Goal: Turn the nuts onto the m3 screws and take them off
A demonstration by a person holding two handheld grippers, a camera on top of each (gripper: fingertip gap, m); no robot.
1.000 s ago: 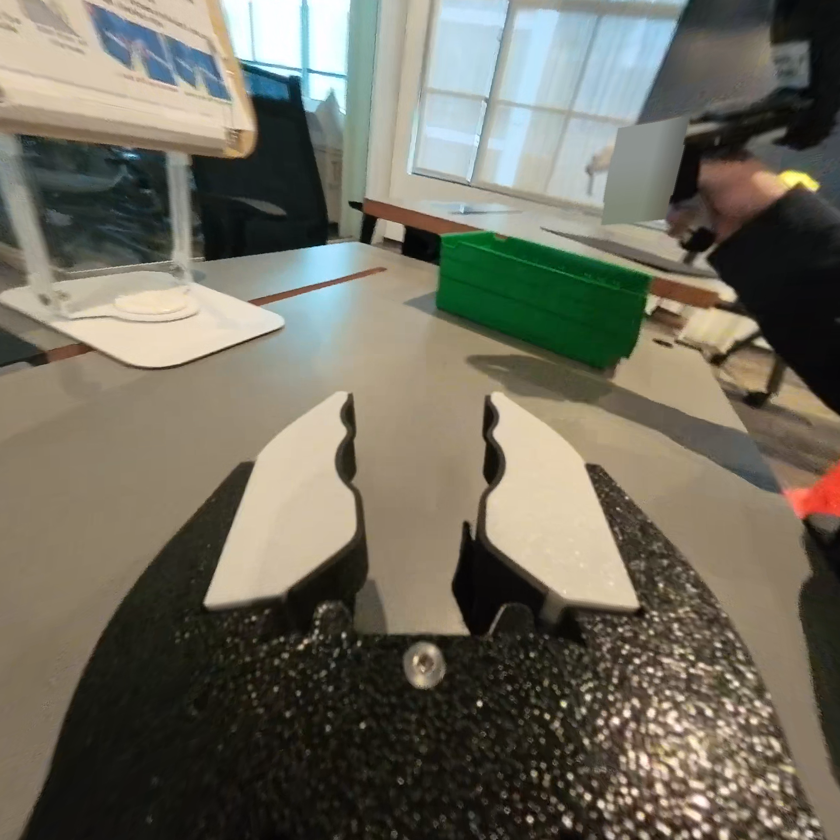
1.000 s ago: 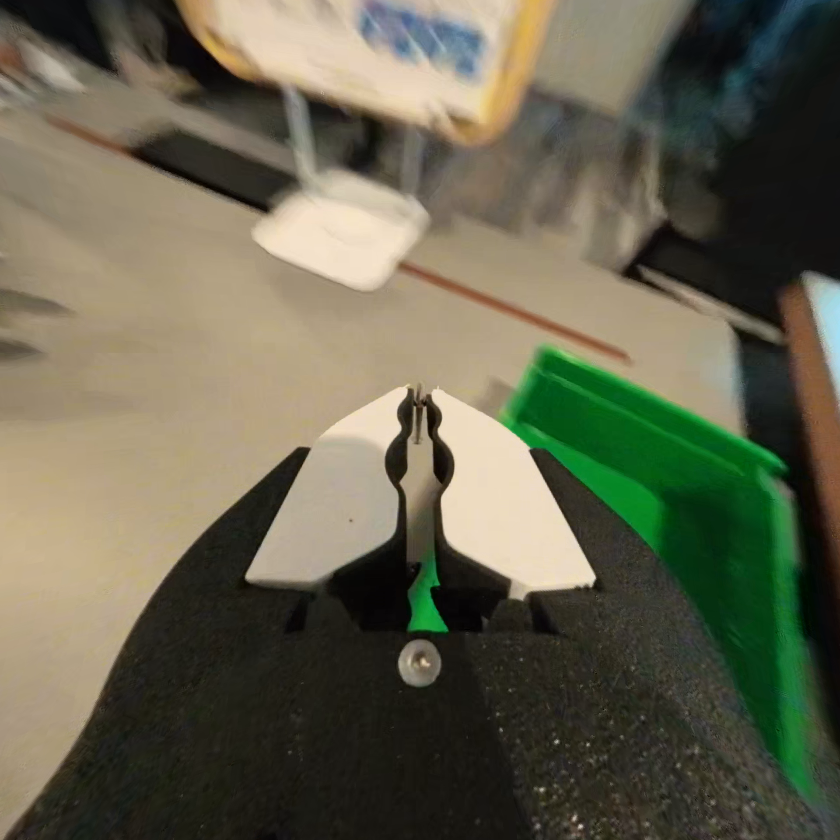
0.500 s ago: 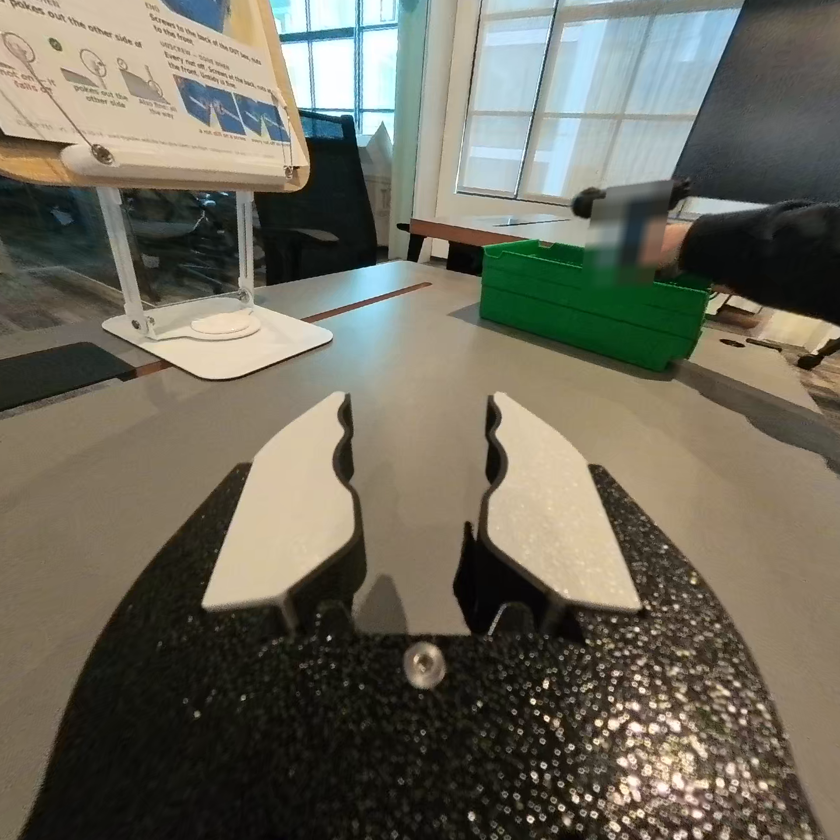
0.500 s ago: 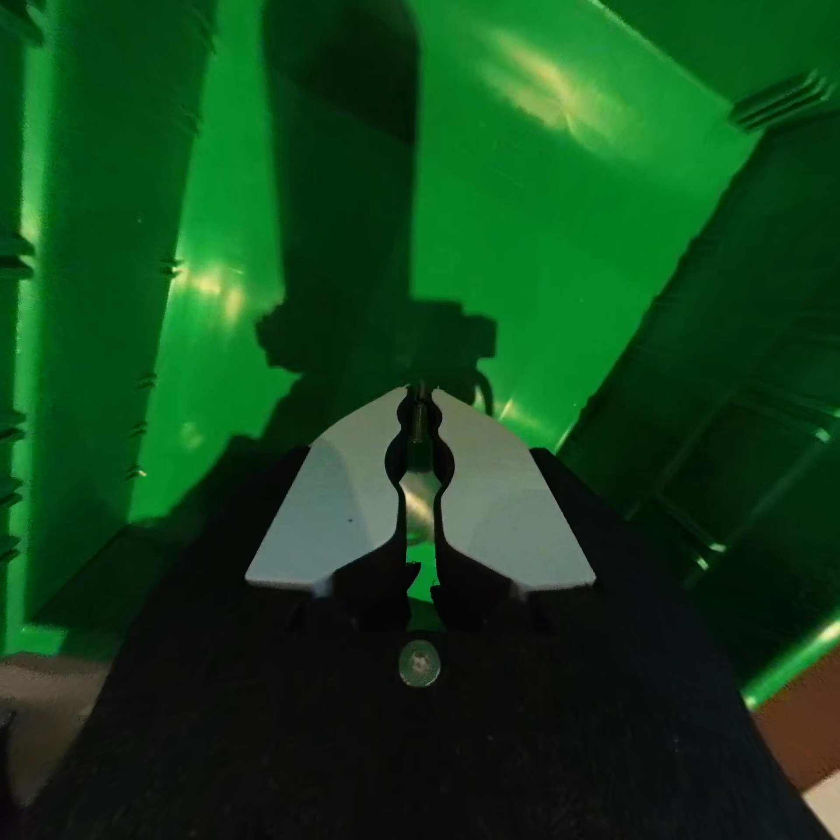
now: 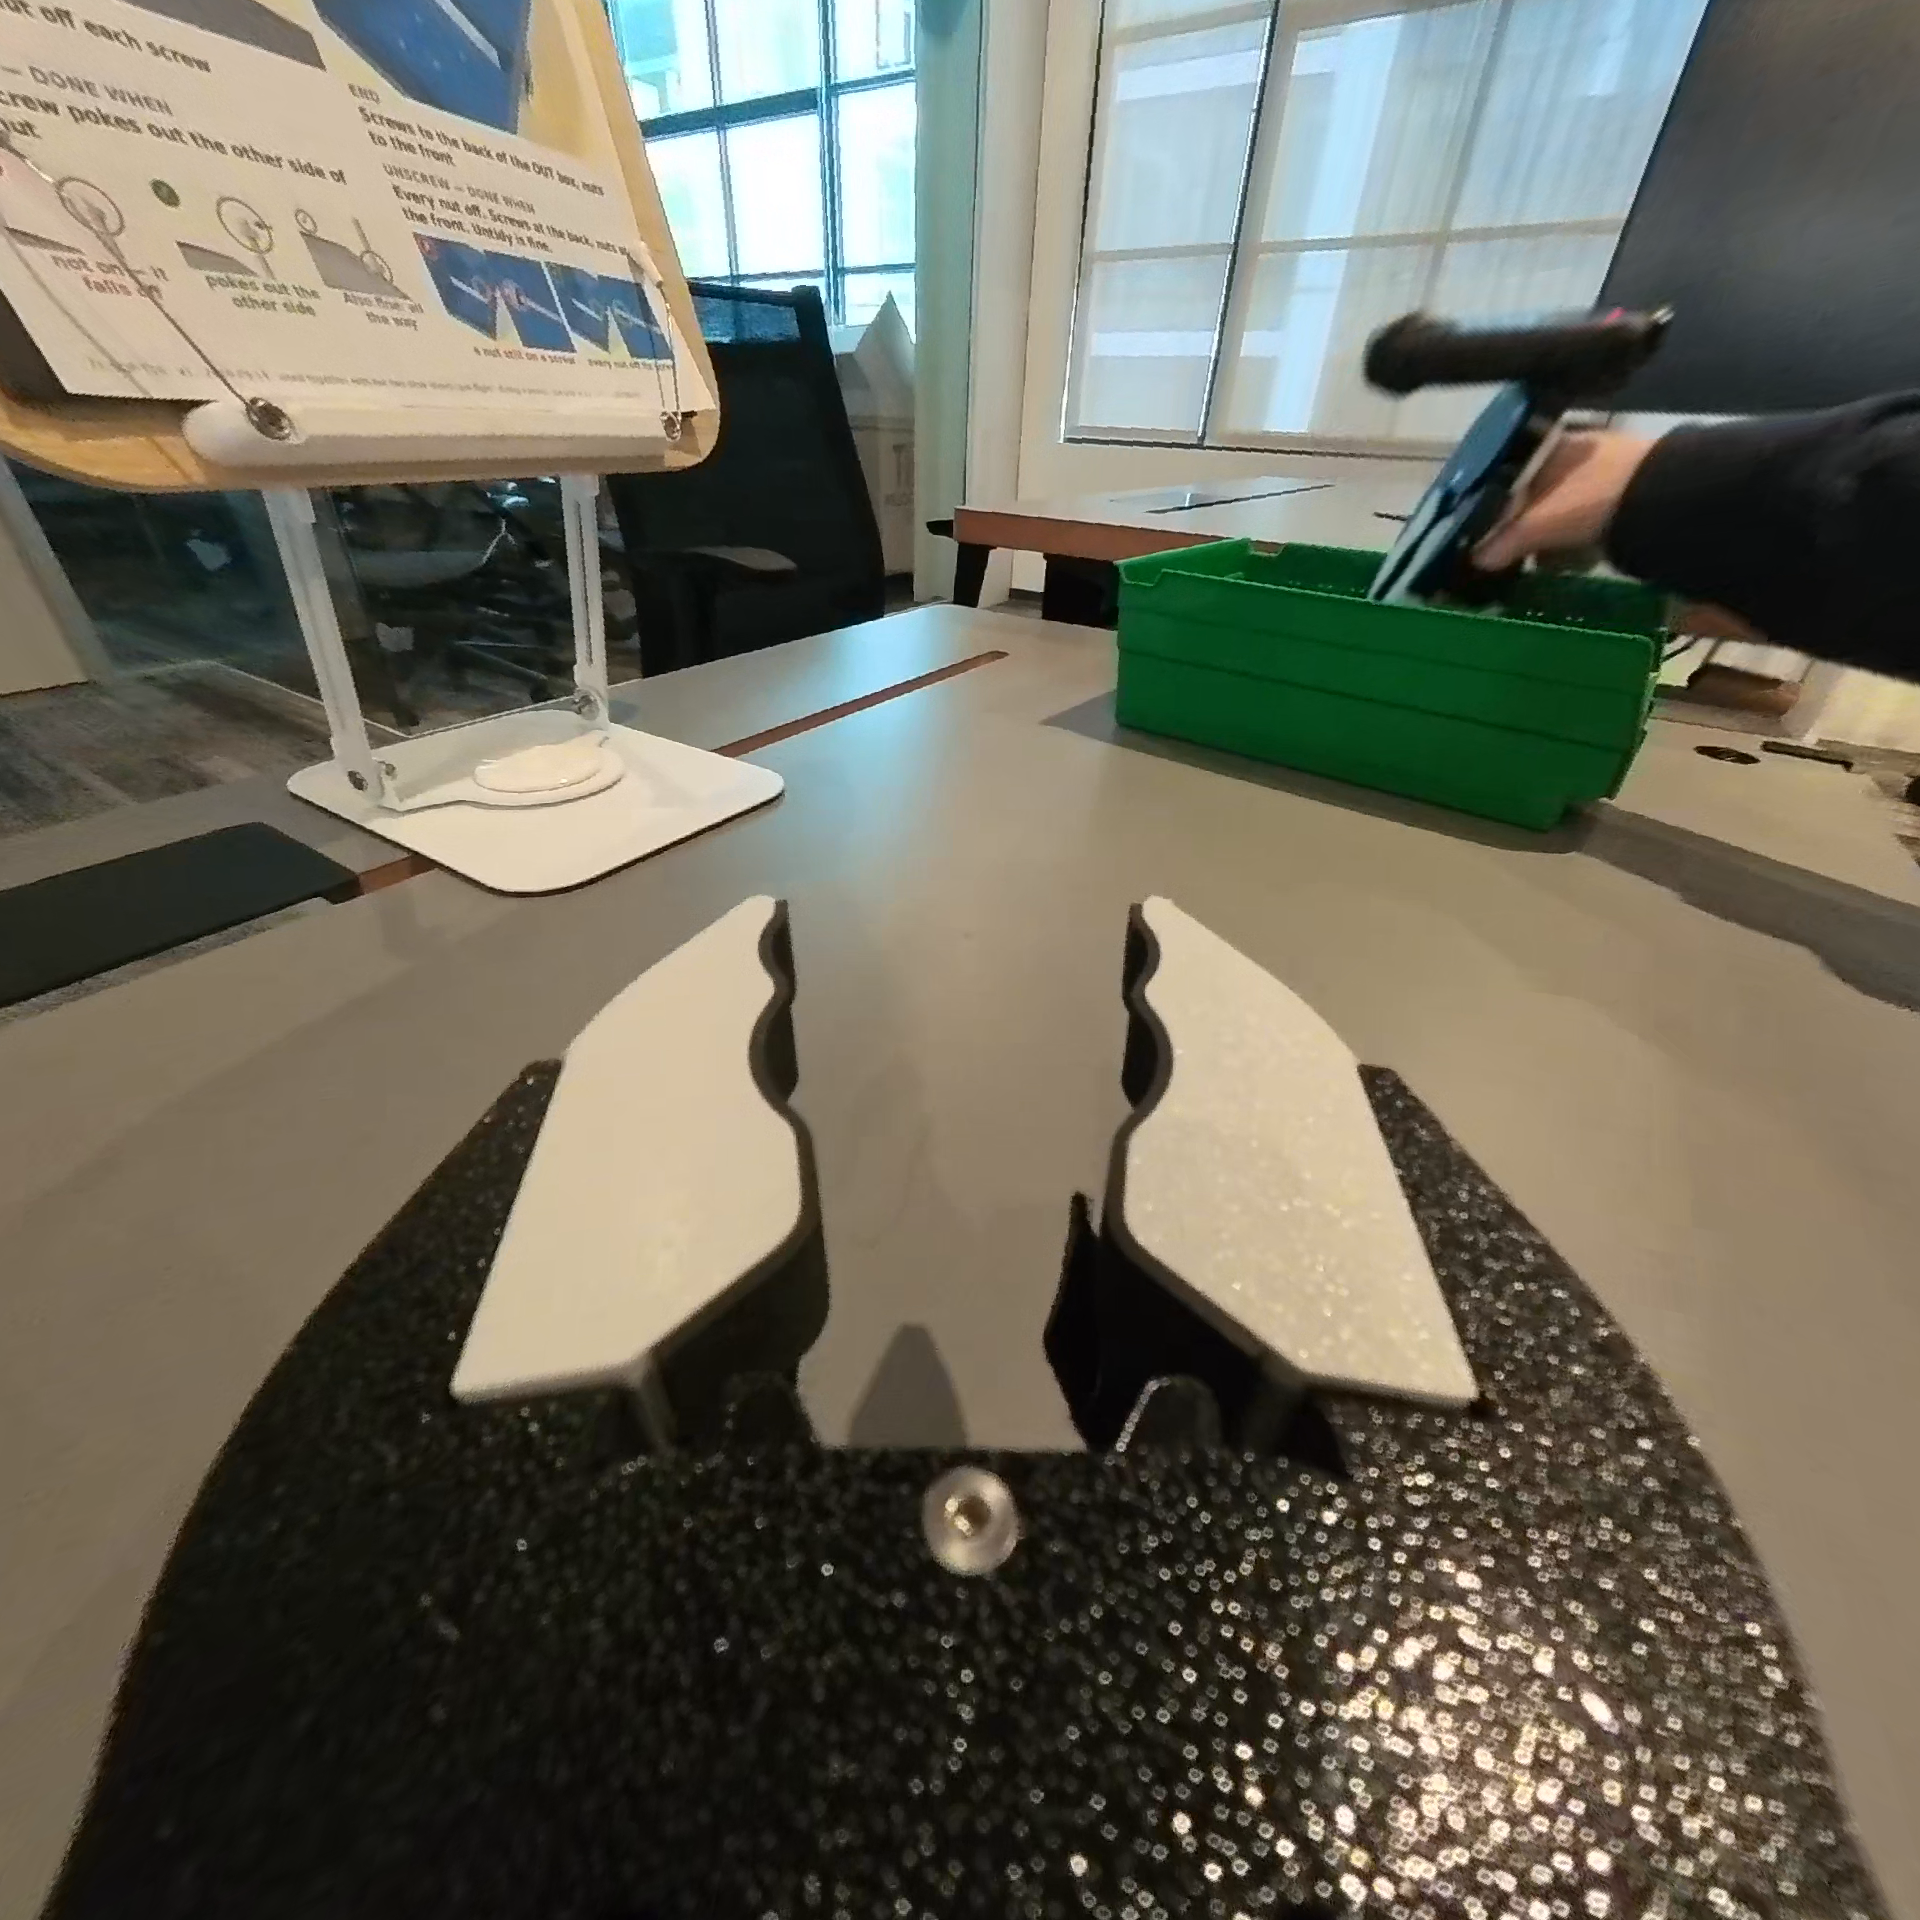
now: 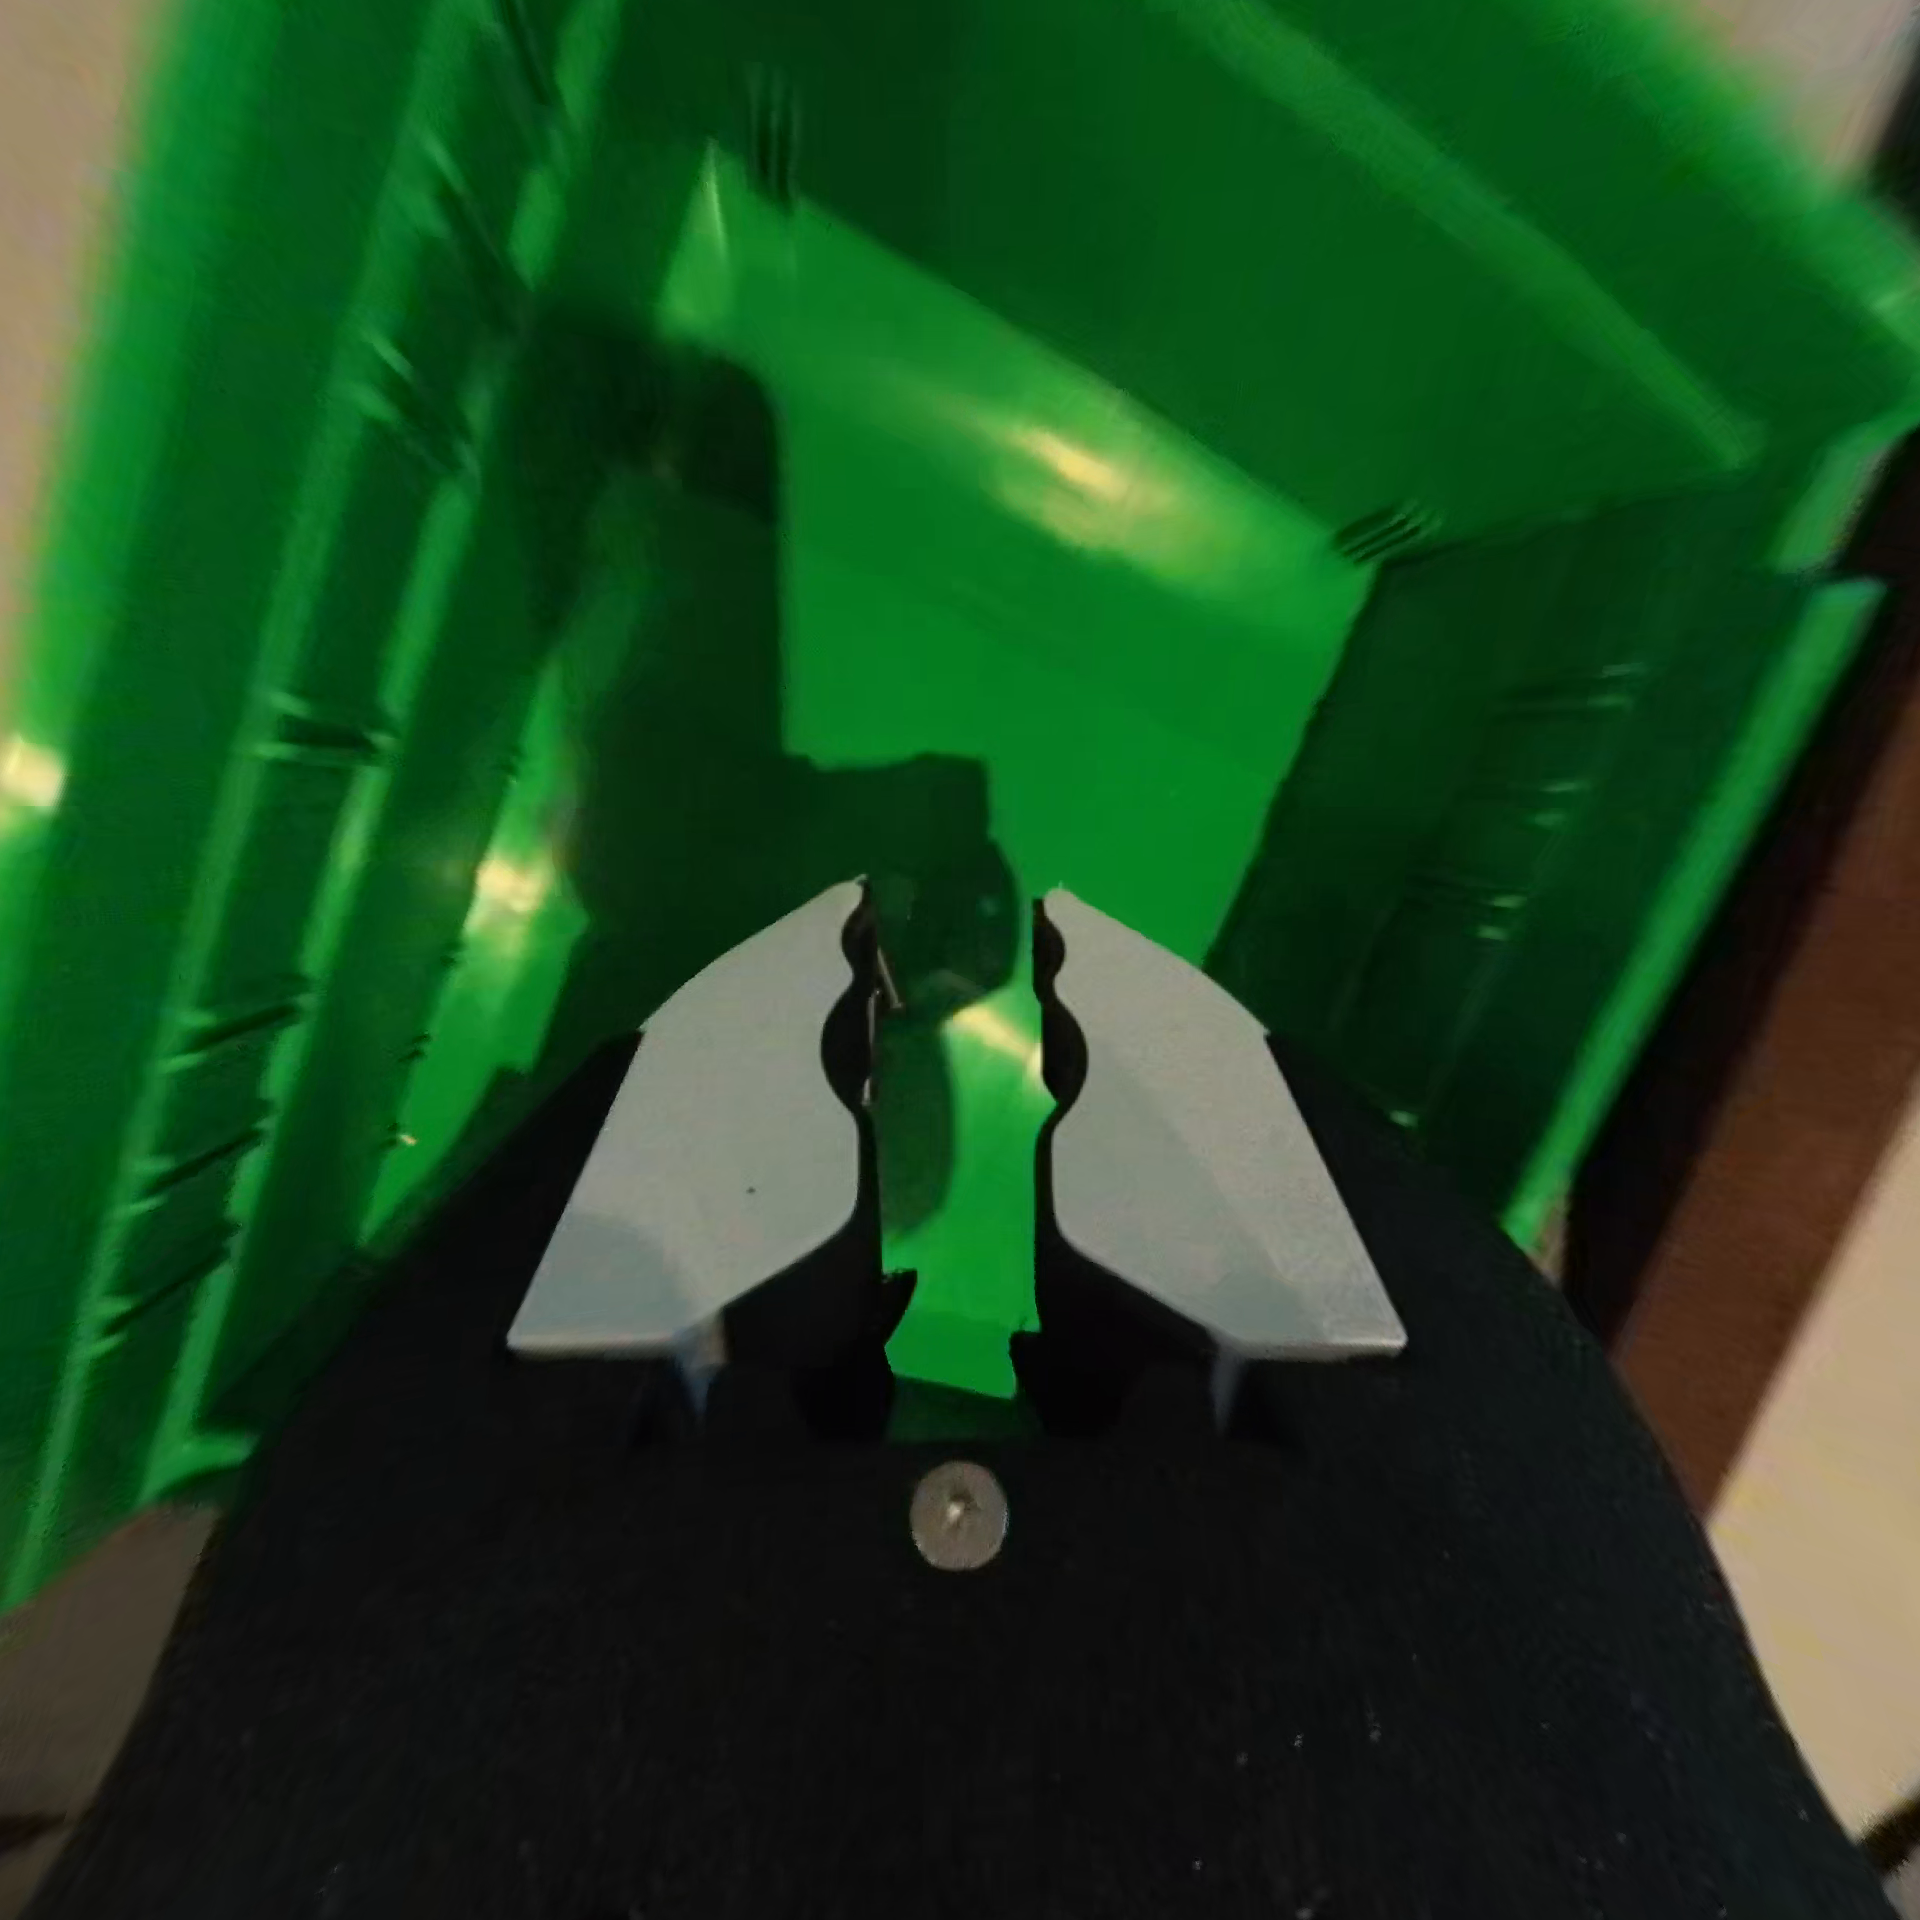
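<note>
My left gripper (image 5: 956,920) is open and empty, low over the grey table (image 5: 935,790). My right gripper (image 6: 954,894) is inside the green bin (image 6: 312,623) with its jaws apart. A thin metal screw (image 6: 883,982) leans against the inner face of its left finger (image 6: 727,1122); the right pad does not touch it. In the left wrist view the right gripper (image 5: 1455,520) dips into the green bin (image 5: 1351,696) at the far right, held by a hand in a dark sleeve (image 5: 1766,520). Its fingertips are hidden there by the bin wall.
A white stand (image 5: 540,810) holding a printed instruction sheet (image 5: 364,260) is at the far left of the table. A black office chair (image 5: 748,468) and a second desk (image 5: 1143,520) are behind the table, in front of windows.
My right gripper carried the pinched screw from over the table down into the green bin, then opened, so the screw is no longer clamped. My left gripper stayed open and widened a little.
</note>
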